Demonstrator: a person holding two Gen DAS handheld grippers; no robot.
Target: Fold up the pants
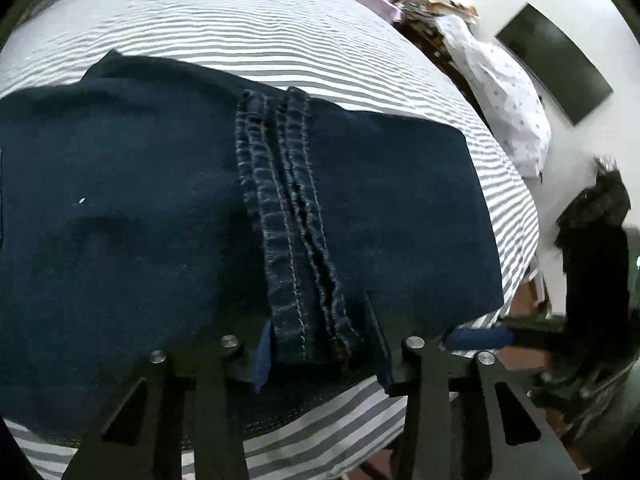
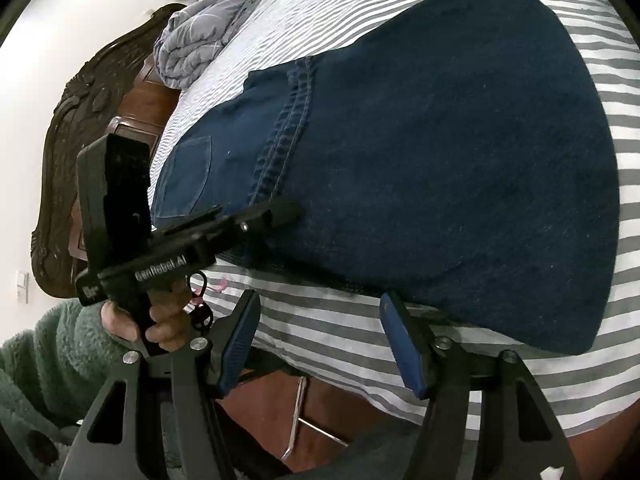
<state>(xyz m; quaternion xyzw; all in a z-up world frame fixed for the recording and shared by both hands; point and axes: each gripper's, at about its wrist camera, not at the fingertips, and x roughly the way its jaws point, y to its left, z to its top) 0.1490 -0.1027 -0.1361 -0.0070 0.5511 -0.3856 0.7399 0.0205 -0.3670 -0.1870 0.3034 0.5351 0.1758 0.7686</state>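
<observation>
Pants [image 1: 160, 200], folded on striped bed [image 1: 280, 32]; left claw [image 1: 320, 344] spread over hems [image 1: 296, 240], right claw [image 2: 320, 340] released: careless snag risks unfolding.

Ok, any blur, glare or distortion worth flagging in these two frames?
Left wrist view: strong fisheye bowing of the striped sheet; the right gripper at the right edge is motion-smeared, while the jeans hem stitching stays sharp. Right wrist view: same bowing, white wall blown out, jeans evenly lit without glare.
</observation>
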